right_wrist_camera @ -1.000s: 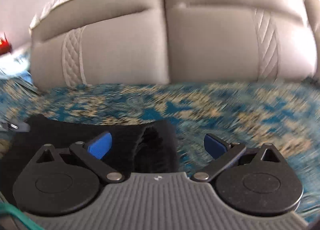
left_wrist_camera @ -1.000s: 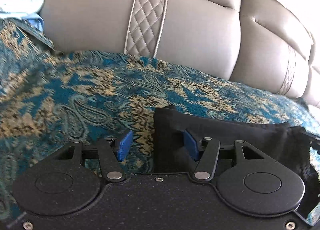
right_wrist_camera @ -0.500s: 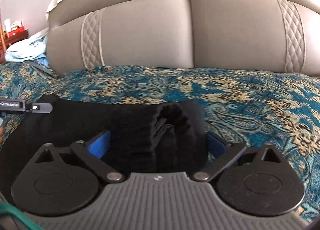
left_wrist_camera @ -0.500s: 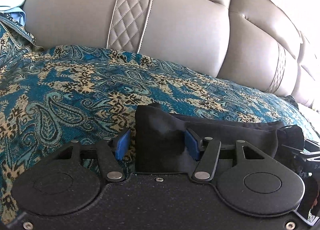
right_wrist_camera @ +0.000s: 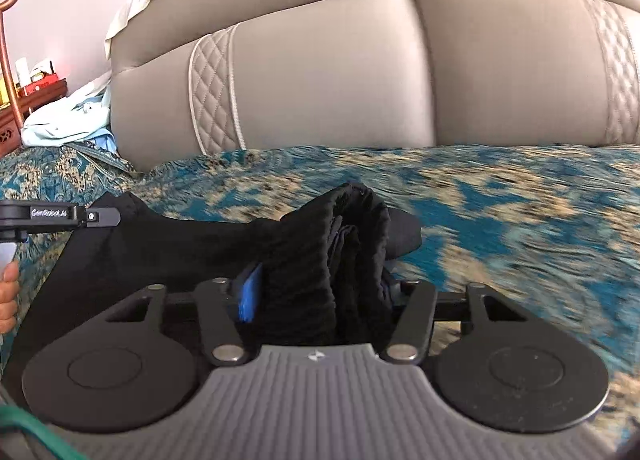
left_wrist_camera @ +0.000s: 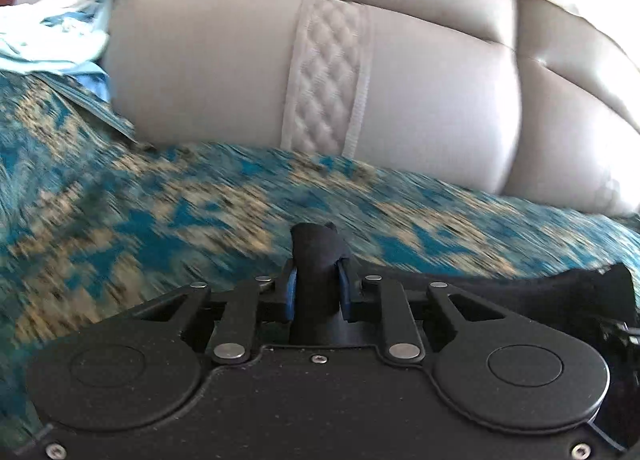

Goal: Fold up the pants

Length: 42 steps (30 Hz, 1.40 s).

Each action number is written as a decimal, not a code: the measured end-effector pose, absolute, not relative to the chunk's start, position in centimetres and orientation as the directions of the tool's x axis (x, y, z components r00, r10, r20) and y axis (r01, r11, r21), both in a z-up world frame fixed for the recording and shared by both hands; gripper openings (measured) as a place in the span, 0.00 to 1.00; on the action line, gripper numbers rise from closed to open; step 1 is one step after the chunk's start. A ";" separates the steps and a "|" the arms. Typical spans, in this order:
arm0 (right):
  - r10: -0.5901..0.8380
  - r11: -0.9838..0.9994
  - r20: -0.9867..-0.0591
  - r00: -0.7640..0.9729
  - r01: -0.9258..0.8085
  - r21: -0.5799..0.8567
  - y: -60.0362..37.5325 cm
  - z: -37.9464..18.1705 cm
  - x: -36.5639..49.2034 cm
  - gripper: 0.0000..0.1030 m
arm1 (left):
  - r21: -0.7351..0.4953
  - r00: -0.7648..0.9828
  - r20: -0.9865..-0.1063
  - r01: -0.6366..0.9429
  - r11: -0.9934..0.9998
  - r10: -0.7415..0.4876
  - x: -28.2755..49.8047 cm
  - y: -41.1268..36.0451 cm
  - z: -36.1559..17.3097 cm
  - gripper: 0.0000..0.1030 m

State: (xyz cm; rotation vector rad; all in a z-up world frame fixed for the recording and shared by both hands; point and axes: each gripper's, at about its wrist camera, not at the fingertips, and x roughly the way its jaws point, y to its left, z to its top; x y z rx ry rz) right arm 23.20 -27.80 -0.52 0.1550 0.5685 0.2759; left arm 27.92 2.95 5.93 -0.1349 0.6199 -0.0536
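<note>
While the grey padded headboard point(right_wrist_camera: 328, 71) is filling the background and the teal paisley bedspread point(right_wrist_camera: 500, 211) is covering the bed, the black pants point(right_wrist_camera: 192, 244) are lying across that bedspread, stretched between the two tools. Both sets of jaws have just been closing with cloth between them. The left gripper point(left_wrist_camera: 318, 292) is pinching a narrow corner of the fabric, and the right gripper point(right_wrist_camera: 320, 296) is clamping a thick bunch of ribbed layers, probably the waistband end. By my reading, the grasping step is finishing. Next, both hands should be lifting evenly, keeping the edge taut, and carrying it over for a fold.
</note>
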 end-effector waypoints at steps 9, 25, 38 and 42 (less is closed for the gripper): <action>0.221 0.972 -0.506 0.834 -0.148 0.181 -20.2 -0.7 27.7 0.57 | 0.005 0.805 -0.590 -0.078 0.997 0.066 34.0 6.0 5.3 0.19; 0.112 0.991 -0.512 0.852 -0.060 0.116 -19.4 -1.1 28.0 0.80 | 0.076 0.800 -0.594 -0.047 0.996 0.083 34.2 4.7 2.7 0.32; 0.087 0.994 -0.509 0.856 -0.041 0.102 -19.4 -1.2 28.0 0.86 | 0.036 0.795 -0.602 -0.071 0.997 0.078 34.3 5.2 2.8 0.43; 0.094 0.993 -0.492 0.865 -0.047 0.107 -19.7 -0.8 27.6 0.92 | 0.059 0.783 -0.609 -0.113 0.992 0.125 33.9 5.2 3.3 0.62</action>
